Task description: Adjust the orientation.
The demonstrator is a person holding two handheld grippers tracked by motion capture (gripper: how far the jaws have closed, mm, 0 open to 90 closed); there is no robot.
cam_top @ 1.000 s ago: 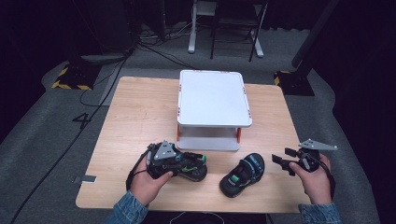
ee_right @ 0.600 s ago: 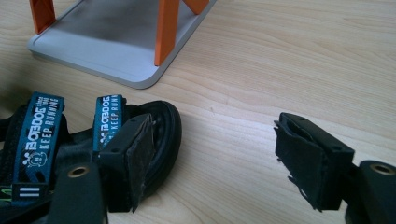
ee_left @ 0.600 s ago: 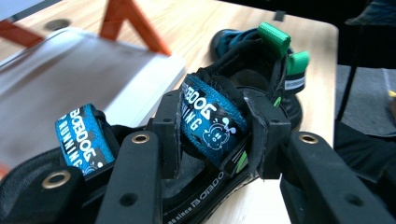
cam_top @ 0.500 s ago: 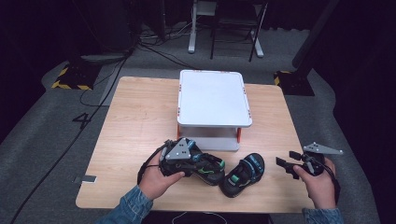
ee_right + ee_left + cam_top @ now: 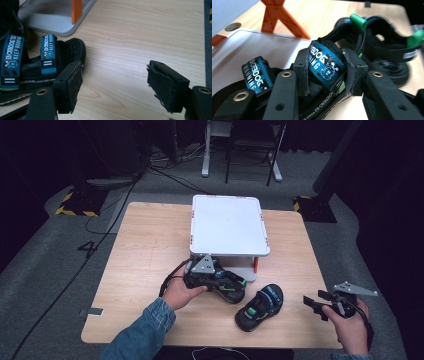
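Sandal (image 5: 322,65) strap clamped in left claw (image 5: 325,68); second sandal (image 5: 260,306) beside open, empty right claw (image 5: 314,304).

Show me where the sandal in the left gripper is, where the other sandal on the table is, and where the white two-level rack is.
Held sandal (image 5: 325,63): left gripper view, on its blue strap between the jaws.
Second sandal (image 5: 260,307): high view, on its middle, lying on the table.
White rack (image 5: 227,225): high view, on its top shelf.

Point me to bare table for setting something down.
The light wooden table is bare left of the white two-tier rack, and right of it to the edge. Crowded at front centre: two black sandals with blue straps, left claw.
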